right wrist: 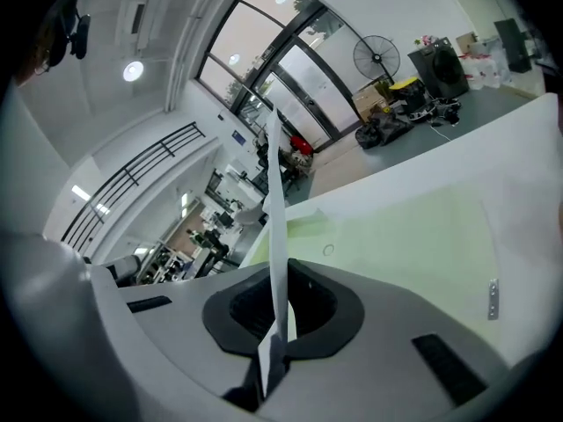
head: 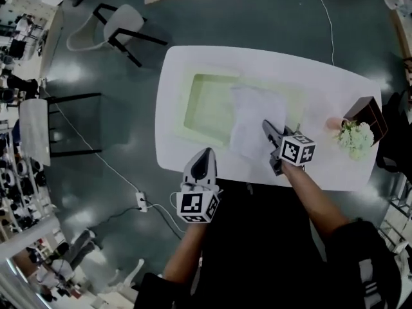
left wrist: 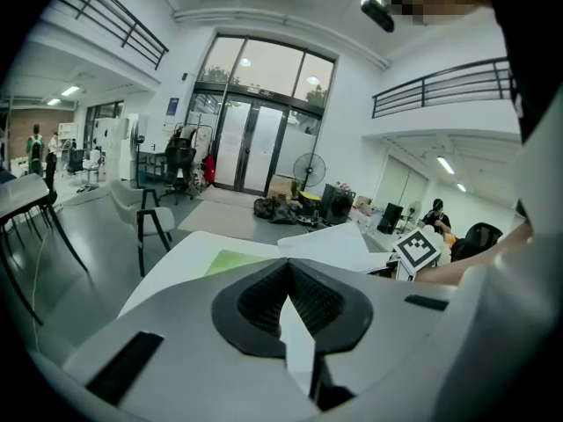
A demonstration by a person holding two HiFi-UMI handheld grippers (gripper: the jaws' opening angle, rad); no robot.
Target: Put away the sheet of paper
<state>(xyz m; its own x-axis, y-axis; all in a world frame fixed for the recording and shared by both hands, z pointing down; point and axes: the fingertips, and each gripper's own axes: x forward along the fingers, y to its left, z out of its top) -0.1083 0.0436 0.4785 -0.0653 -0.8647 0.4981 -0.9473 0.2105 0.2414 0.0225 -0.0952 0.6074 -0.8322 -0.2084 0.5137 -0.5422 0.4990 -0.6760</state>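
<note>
Right tool: my right tool (head: 267, 126) is clamped on the near edge of the sheet of paper (head: 253, 114). In its own view the sheet runs edge-on straight up out of the closed jaws, so the pinch takes only a thin margin.
Sheet of paper: it sits over the right part of the green mat (head: 206, 102) on the bench (head: 193, 63). From the left tool's view it looks raised off the surface, though I can't tell whether its far edge touches the mat.
Why the edge grip: a flat sheet offers nothing else to pinch, I judge, and holding one edge lets the rest trail free.
Left tool: my left tool (head: 205, 153) has its jaws together with nothing held. It is parked off the bench's near edge, close to my body — out of the sheet's way, I'd say.
Right end of bench: flowers (head: 355, 139) and a brown box (head: 365, 113) stand well apart from the sheet, leaving it room.
Step in hand: the sheet is gripped but not yet put away. No view shows me where it should go.
Risk: with so thin a pinch, a quick swing could make the sheet flap or slip.
</note>
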